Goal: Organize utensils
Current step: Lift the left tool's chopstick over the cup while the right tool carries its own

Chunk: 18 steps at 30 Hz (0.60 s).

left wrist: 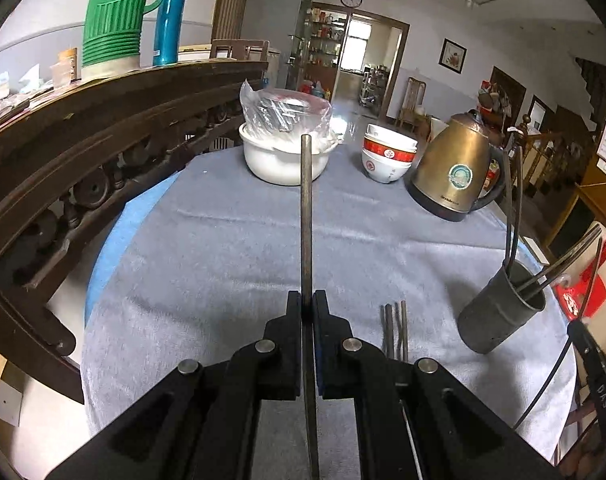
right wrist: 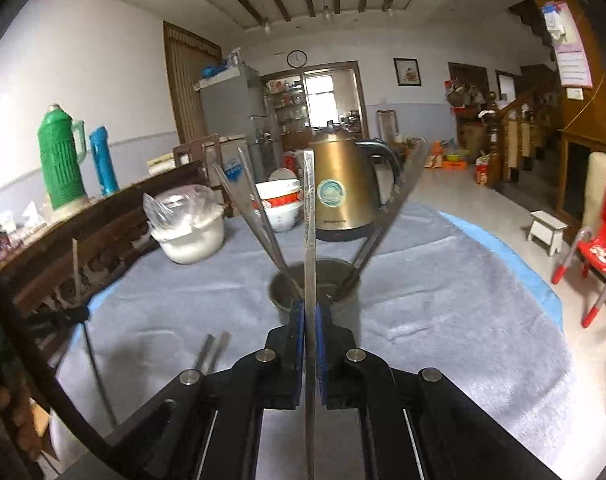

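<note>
Two slim metal chopsticks were held upright, one [left wrist: 306,216] clamped in the left gripper's [left wrist: 307,304] jaws, another [right wrist: 310,240] in the right gripper's [right wrist: 310,312], just near of the dark metal cup [right wrist: 314,280]. Judged best: lower each straight in, clear of leaning sticks. The brass kettle's [left wrist: 455,168] label was unreadable.

Black gripper [left wrist: 307,304], blue pads, silver screws.

Both held chopsticks [left wrist: 306,216] run off bottom edge. Cup [right wrist: 335,272] partly behind right tool [right wrist: 311,312]; contents' lower ends hidden.
</note>
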Available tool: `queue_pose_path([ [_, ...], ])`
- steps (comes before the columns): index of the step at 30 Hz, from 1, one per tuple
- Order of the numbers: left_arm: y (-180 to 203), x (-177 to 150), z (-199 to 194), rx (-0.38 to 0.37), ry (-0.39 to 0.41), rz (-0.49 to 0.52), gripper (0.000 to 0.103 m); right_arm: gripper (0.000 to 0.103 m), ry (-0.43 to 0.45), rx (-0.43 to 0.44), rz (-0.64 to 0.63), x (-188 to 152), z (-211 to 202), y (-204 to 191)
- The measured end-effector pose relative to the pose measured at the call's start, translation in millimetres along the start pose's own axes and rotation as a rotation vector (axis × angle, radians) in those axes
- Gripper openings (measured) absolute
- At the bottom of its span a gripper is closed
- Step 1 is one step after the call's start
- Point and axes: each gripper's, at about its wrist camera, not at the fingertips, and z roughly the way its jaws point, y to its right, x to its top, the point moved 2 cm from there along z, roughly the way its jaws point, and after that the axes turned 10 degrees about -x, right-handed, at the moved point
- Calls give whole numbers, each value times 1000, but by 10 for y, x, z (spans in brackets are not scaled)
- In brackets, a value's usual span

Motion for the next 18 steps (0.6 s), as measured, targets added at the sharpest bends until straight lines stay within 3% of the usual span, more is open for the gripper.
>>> queue_pose_path([
  [18, -166, -283, -452, 15, 73, -1, 7, 7, 24, -7, -22, -182, -552, 246],
])
